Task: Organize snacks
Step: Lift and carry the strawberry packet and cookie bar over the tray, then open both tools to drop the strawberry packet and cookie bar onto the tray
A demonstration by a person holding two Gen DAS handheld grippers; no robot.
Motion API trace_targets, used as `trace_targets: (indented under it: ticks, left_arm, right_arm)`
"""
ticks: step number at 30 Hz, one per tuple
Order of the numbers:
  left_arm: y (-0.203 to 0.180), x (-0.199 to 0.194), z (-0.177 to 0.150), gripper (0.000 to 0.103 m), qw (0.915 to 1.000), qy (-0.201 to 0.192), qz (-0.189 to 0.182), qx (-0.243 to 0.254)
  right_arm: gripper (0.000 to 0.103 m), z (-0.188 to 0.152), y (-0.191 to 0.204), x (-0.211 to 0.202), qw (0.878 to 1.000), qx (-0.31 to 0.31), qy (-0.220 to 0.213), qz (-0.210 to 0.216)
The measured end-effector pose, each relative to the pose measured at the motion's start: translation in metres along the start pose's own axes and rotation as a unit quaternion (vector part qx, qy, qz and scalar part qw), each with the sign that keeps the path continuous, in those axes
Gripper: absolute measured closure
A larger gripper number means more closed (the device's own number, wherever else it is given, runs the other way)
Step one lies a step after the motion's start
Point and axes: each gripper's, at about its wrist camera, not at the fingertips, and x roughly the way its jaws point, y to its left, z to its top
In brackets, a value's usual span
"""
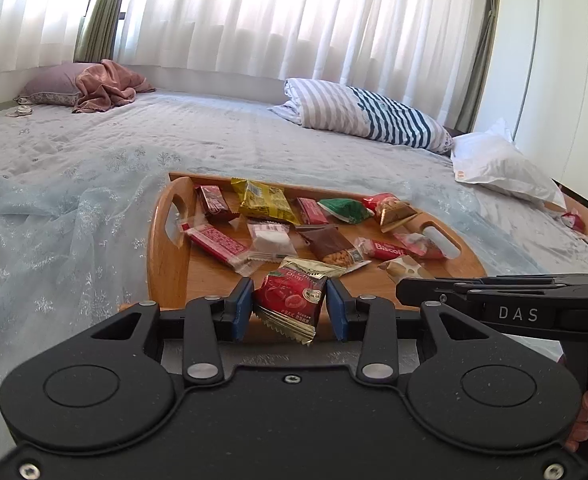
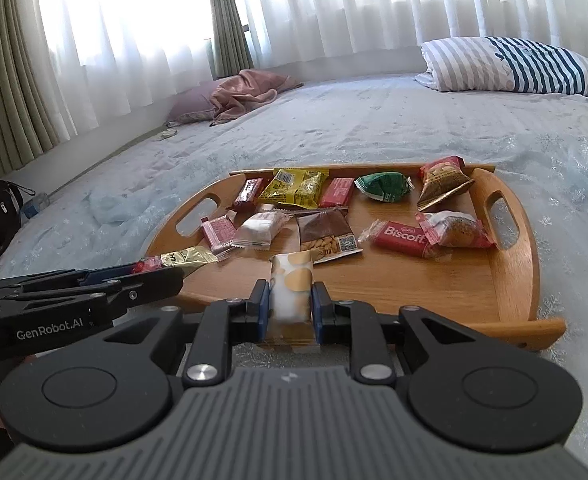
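Note:
A wooden tray (image 1: 170, 264) (image 2: 509, 280) lies on the bed and holds several wrapped snacks. My left gripper (image 1: 289, 306) is shut on a red cherry drop packet (image 1: 290, 302) above the tray's near edge; in the right wrist view the packet (image 2: 182, 260) pokes out of that gripper at the left. My right gripper (image 2: 291, 304) is shut on a white packet with gold spots (image 2: 292, 284) over the tray's near edge; it also shows in the left wrist view (image 1: 403, 267). A red Biscoff bar (image 2: 401, 236) and a yellow packet (image 2: 297, 186) lie in the tray.
The light blue bedspread (image 1: 94, 168) surrounds the tray. A striped pillow (image 1: 373, 116) and a white plastic bag (image 1: 497, 168) lie at the far right, a pink pillow with a blanket (image 1: 94, 86) at the far left. More small items lie at the bed's right edge (image 1: 573, 220).

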Motion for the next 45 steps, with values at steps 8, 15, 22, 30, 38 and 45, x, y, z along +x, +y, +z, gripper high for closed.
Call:
trace_targets:
  ticks: [8,15,22,30,38,45]
  left_arm:
    - [0.012,0.026,0.010,0.066,0.9999,0.004,0.012,0.005]
    - [0.019,0.048,0.011,0.066,0.9994,0.021,0.026,0.007]
    - [0.021,0.060,0.008,0.065,0.9986,0.033,0.040,0.013]
    - [0.024,0.066,0.006,0.065,0.9979,0.039,0.049,0.014]
    - [0.024,0.071,0.004,0.064,0.9968,0.044,0.061,0.024]
    - [0.024,0.071,0.005,0.059,0.9965,0.044,0.068,0.022]
  right_arm:
    - [0.077,0.011,0.001,0.025,1.000,-0.001,0.009,0.006]
    - [0.076,0.017,0.001,0.044,1.000,-0.012,0.021,0.010]
    - [0.076,0.020,-0.001,0.057,0.999,-0.011,0.031,0.013]
    - [0.076,0.021,0.003,0.062,0.999,-0.021,0.036,0.019]
    - [0.068,0.020,0.001,0.062,0.999,-0.013,0.038,0.018]
    - [0.050,0.020,0.004,0.061,0.999,-0.012,0.036,0.019]
